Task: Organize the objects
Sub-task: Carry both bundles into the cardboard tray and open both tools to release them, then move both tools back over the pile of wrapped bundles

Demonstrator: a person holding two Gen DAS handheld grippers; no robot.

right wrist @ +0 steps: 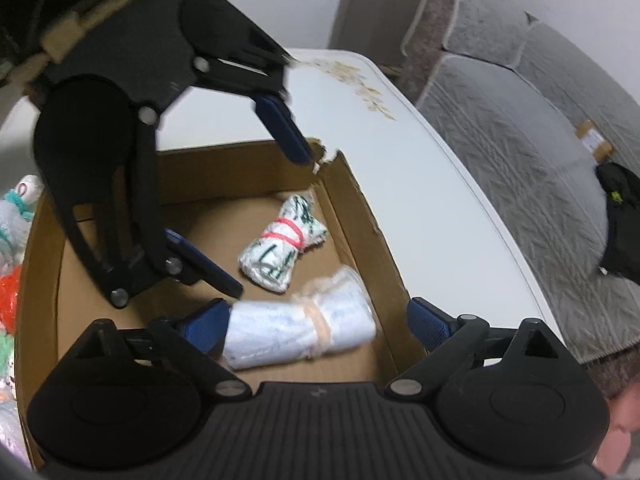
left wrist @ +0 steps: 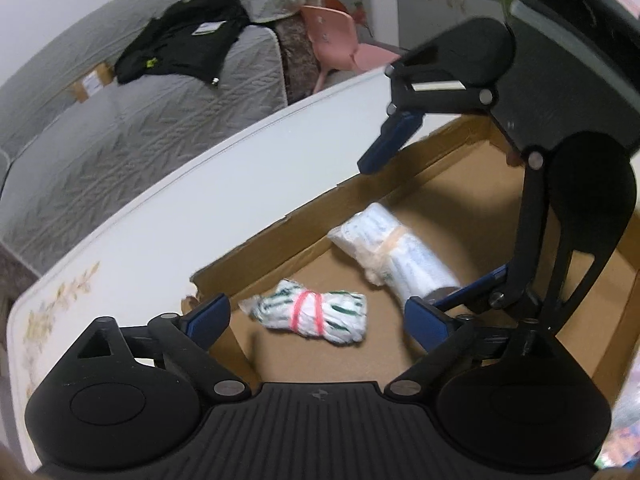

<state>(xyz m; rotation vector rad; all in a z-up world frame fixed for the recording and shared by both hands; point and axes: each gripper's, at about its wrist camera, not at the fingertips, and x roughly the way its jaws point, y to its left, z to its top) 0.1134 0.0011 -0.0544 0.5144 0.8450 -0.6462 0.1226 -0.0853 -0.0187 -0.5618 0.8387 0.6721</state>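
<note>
A cardboard box (left wrist: pixel 280 236) (right wrist: pixel 360 216) stands on a white table. Inside lie two rolled bundles: a white and green one tied with a red band (left wrist: pixel 316 312) (right wrist: pixel 284 244), and a pale blue one tied with a beige band (left wrist: pixel 392 248) (right wrist: pixel 304 328). My left gripper (left wrist: pixel 320 322) (right wrist: pixel 260 208) is open above the box, with the green bundle between its fingers in view. My right gripper (right wrist: pixel 320 326) (left wrist: pixel 420 220) is open over the box, its left finger (right wrist: pixel 206 326) next to the blue bundle's end. Neither holds anything.
The white table (left wrist: pixel 180 200) (right wrist: pixel 400 140) runs along a grey quilted sofa (left wrist: pixel 120 128) (right wrist: pixel 520 120) bearing a black jacket (left wrist: pixel 180 40) and a small parcel (left wrist: pixel 92 80). A pink chair (left wrist: pixel 340 36) stands behind. Colourful bagged items (right wrist: pixel 12 240) lie left of the box.
</note>
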